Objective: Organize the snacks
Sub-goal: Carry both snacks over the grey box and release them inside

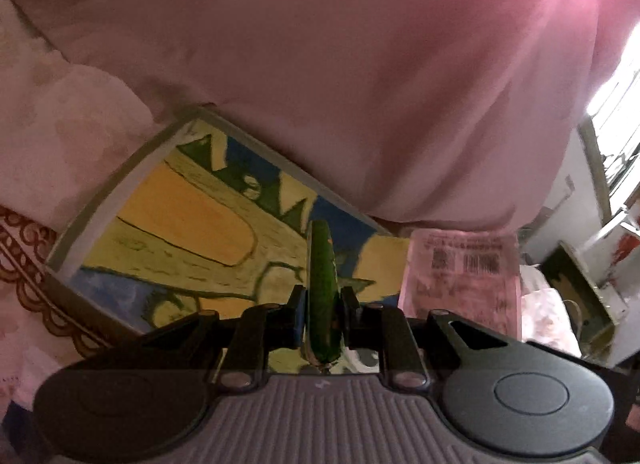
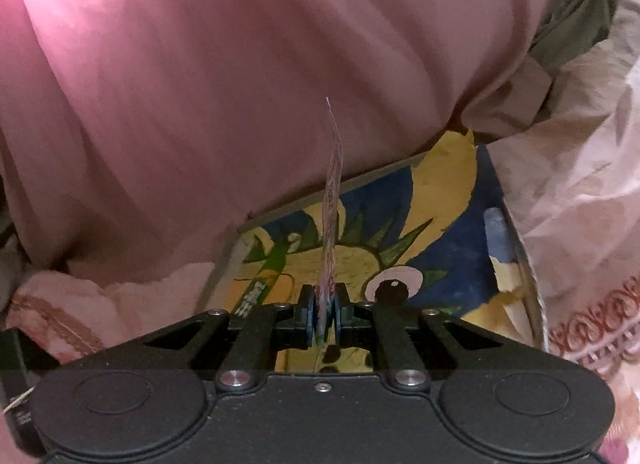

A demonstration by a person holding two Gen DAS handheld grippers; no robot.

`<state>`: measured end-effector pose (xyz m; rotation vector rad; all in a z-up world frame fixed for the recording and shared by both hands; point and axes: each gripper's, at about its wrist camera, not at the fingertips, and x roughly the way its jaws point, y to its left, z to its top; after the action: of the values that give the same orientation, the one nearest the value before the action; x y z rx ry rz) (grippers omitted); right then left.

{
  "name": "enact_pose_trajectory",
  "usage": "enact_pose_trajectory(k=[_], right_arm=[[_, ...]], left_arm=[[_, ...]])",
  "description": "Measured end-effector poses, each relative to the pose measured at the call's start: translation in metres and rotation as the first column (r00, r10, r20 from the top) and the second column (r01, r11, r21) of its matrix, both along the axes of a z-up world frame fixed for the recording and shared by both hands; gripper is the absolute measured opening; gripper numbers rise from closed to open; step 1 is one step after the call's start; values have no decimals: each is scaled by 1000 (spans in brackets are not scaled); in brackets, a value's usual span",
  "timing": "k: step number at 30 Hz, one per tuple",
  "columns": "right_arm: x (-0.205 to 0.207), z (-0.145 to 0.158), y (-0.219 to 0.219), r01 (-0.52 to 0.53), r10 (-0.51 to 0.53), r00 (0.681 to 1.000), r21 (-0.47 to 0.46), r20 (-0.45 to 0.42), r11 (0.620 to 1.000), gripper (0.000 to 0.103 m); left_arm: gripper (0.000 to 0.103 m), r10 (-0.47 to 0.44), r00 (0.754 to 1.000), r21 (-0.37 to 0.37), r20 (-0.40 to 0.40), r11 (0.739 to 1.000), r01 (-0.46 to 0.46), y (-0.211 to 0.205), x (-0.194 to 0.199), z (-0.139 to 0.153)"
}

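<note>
Item: snack sorting, both hands loaded, nothing yet seen stowed.

Left gripper point(image 1: 322, 314): jaws clamped on a green packet point(image 1: 321, 288), held edge-on so only its thin side shows; contents unreadable; it hangs above the tray point(image 1: 92, 219).

Right gripper point(image 2: 325, 314): jaws clamped on a pink packet point(image 2: 332, 223), also edge-on, its upper end flopping toward the pink garment point(image 2: 200, 83); in the left wrist view the same pink packet point(image 1: 460, 280) shows its printed back with barcodes, just beside the tray's near right corner.

Tray: shallow, grey-rimmed, its floor painted in yellow, blue and green; the parts of the floor that show are bare of snacks, though the garment hides its far side and the grippers hide part of the near side.

Surroundings: pale cloth point(image 1: 60, 135) with a brown lace-pattern border under the tray; a person in the pink garment close behind it; clutter at the right edge of the left view, too blurred to name.

Progress, as judged: early to middling; two packets are picked up and carried over or beside the tray, which looks the likely destination; neither is set down; release and neat placement are left, and any further snacks lie out of sight, so the remainder cannot be counted.
</note>
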<state>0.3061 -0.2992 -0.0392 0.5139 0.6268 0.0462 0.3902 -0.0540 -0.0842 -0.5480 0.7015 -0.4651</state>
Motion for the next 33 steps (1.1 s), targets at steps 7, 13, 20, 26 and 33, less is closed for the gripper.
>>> enact_pose_trajectory(k=[7,13,20,26,33], right_arm=[[20,-26,-3,-1,0,998,-21,-68,1000,10],[20,-35,1,2,-8,993,-55,-116,998,14],[20,-34,5,30,-55,979,-129,-197,991,27],[12,-26,4,33,-62,967,-121,-247,992,63],[-10,-3,8,24,-55,971,-133,-234,991,81]], left_arm=[[19,18,1000,74,-10,997,-17,-2,6,-11],[19,7,1000,190,3,982,-7,-15,5,-16],[20,-15,1000,224,3,974,14,-21,4,-17],[43,15,1000,219,-8,976,-13,-18,1,-9],[66,24,999,249,27,968,-29,-16,-19,11]])
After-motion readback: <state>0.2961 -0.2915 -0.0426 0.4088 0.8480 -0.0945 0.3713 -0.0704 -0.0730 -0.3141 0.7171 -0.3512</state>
